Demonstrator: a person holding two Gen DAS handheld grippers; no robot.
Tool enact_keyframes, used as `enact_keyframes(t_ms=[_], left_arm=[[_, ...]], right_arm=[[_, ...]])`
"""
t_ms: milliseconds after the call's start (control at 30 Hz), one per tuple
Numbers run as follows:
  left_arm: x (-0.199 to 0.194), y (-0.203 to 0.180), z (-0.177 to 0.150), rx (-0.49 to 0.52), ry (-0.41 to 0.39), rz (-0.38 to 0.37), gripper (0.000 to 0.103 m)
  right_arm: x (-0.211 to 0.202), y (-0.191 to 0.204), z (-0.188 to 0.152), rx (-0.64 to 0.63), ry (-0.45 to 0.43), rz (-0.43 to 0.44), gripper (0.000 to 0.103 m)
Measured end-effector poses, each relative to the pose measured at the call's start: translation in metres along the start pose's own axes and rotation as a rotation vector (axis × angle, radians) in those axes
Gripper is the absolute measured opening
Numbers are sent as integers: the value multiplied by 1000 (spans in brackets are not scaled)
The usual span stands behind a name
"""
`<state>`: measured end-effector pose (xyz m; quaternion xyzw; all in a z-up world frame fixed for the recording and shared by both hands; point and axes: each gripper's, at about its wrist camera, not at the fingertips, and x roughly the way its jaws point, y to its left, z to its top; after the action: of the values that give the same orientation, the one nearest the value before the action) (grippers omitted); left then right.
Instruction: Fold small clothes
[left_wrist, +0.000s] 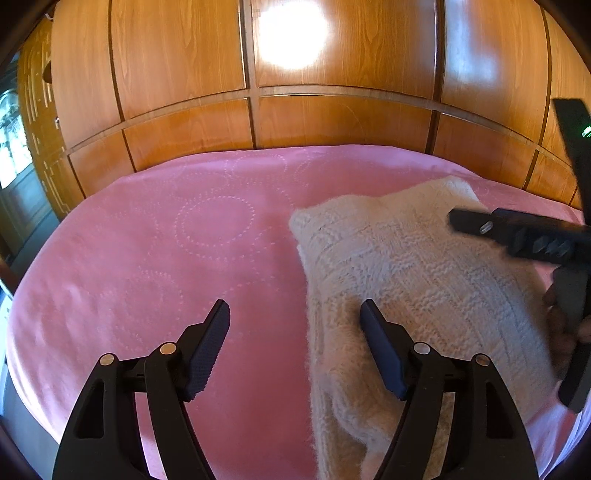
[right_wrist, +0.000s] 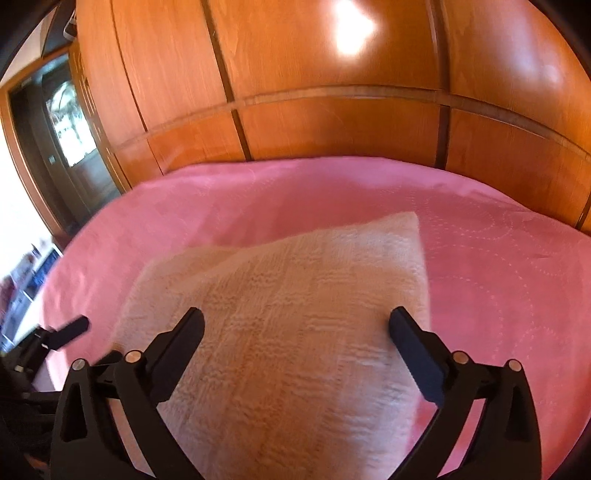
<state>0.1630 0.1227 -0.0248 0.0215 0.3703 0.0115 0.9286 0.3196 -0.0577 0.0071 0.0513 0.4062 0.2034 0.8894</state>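
Black grippers (left_wrist: 294, 308), silver pivot screws (left_wrist: 168, 348)

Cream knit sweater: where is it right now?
The cream knit sweater lies on the pink bedspread, right of centre in the left wrist view, directly under the open right gripper.

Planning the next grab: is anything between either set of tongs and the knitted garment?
Nothing visible. The left tongs and right tongs both hang open right over the cream knitted garment on the pink bedspread, with only open space between them and the knit.
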Motion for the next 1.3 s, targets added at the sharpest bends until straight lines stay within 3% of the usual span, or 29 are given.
enact_keyframes(t_ms=[100,233,333,400,467,500,533,567,667,767,967,1100,1167,1300], left_arm=[[2,3,-1,-7,8,-7,74],[6,4,-4,-17,15,-13,77],[15,8,-7,-34,44,-64,77],[24,21,-10,-105,63,-162,77],[33,36,-15,-197,85,-285,69],[41,47,-19,-282,107,-417,52],[46,53,-22,-334,119,-496,37],[52,59,-26,-398,126,-582,34],[46,58,-30,-409,88,-642,25],[33,48,-28,-397,66,-696,24],[7,-8,-6,-298,40,-783,24],[-5,-68,17,-210,39,-872,24],[-12,-113,34,-153,34,-924,24],[-22,-209,58,0,42,-959,24]], right_arm=[[-14,-23,2,72,-6,41,100],[-12,-58,-13,177,48,120,101],[2,-73,-31,273,114,255,100],[13,-75,-43,332,154,373,100],[18,-69,-48,336,169,437,93],[19,-62,-50,314,172,441,91],[19,-59,-50,308,175,443,85],[18,-56,-48,307,173,442,78],[2,-51,-42,286,152,442,61],[-19,-48,-36,252,110,457,53],[-88,-53,-35,187,-22,442,49],[-151,-98,-39,222,-129,358,49],[-178,-123,-47,247,-173,308,49],[-227,-193,-78,361,-249,167,49]])
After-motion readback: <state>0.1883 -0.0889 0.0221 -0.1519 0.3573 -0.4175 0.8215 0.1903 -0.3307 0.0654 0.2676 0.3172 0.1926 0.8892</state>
